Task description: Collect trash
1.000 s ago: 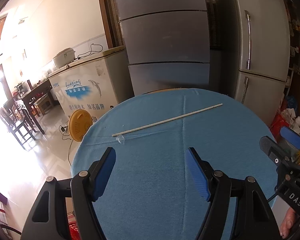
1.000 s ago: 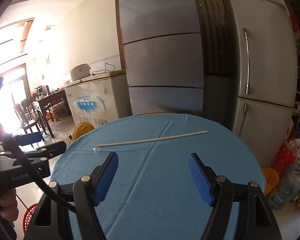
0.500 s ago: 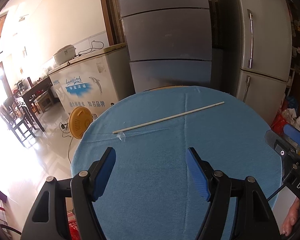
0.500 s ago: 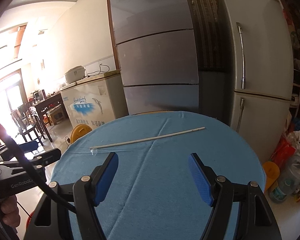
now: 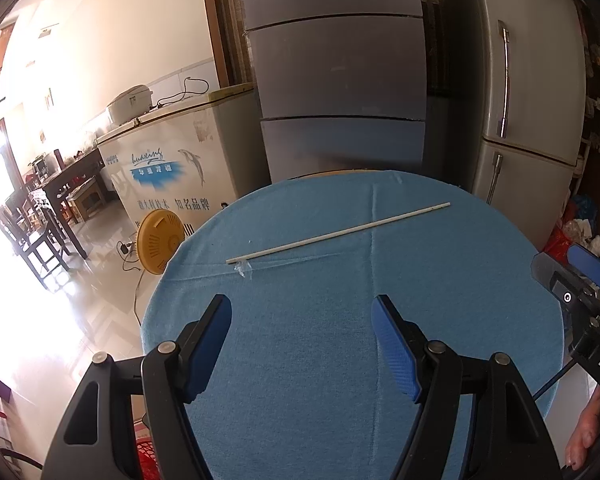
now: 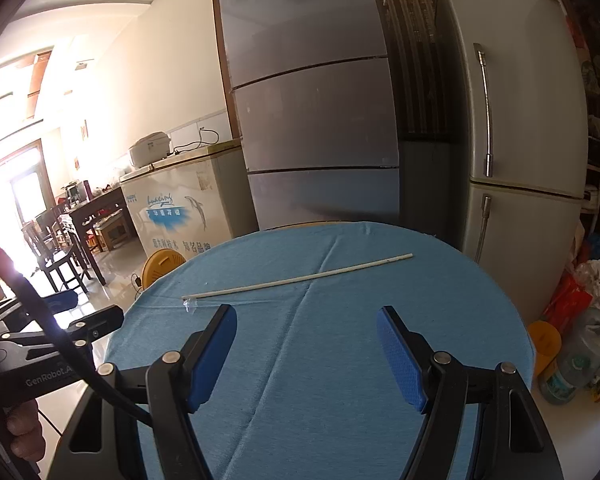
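Two released claws, left and right, hover over a white stick on the blue table.

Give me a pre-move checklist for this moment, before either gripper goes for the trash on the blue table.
1. Left gripper open with nothing between its pads: ok.
2. Right gripper open with nothing between its pads: ok.
3. White stick in plain view, lying flat on the blue tablecloth beyond both grippers: ok.
4. Clear plastic scrap located, at the stick's left end: ok; whether it is attached to the stick: cannot tell.
5. Path from either gripper to the stick free of other things: ok.
6. Trash container in view for the drop: cannot tell; only a red basket shows at the bottom edge.
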